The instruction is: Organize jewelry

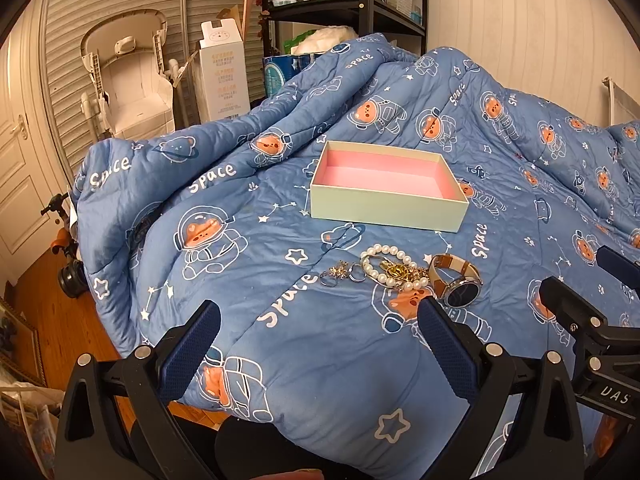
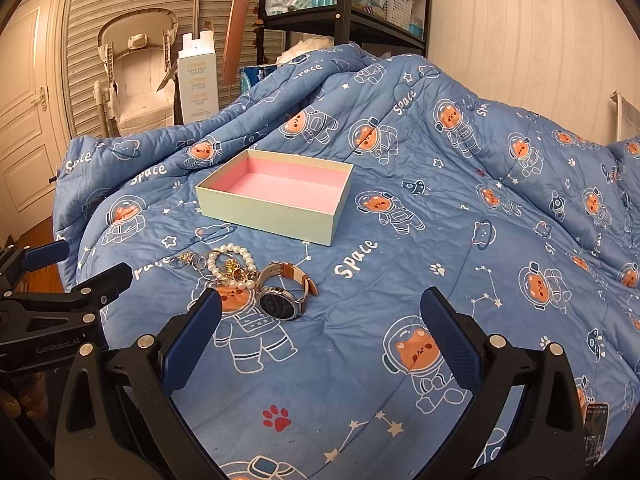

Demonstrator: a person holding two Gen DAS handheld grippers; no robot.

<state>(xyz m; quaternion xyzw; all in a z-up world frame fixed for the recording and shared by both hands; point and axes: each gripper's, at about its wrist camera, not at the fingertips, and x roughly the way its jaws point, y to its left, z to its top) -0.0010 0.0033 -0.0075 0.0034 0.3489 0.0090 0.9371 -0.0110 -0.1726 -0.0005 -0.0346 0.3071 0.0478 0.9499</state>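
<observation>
Between the spread blue fingers (image 1: 192, 344) of the left gripper (image 1: 316, 340) lies only quilt; the right gripper (image 2: 320, 332) is likewise wide apart and holds nothing, so both seem poised short of a first pick. Just ahead, the jewelry sits in one tight heap on the bed's blue quilt (image 2: 440, 208), probably gathered there to be within easy reach: a watch (image 2: 280, 304) with a dark round face and brown-and-white strap, touching a pearl bracelet (image 2: 232, 264) looped around gold pieces (image 1: 402, 270), with small silver rings (image 1: 340, 274) just beside. Beyond the heap, near but apart, stands an open box (image 1: 384, 204), pale green outside, pink within and holding nothing, evidently the destination. Writing: "Space" repeats across the quilt, "GenRobot.AI" shows on the left gripper's body in the right view, and "UAS" on the right gripper's in the left view. Print on the white carton (image 1: 220, 76) behind is too small to read.
</observation>
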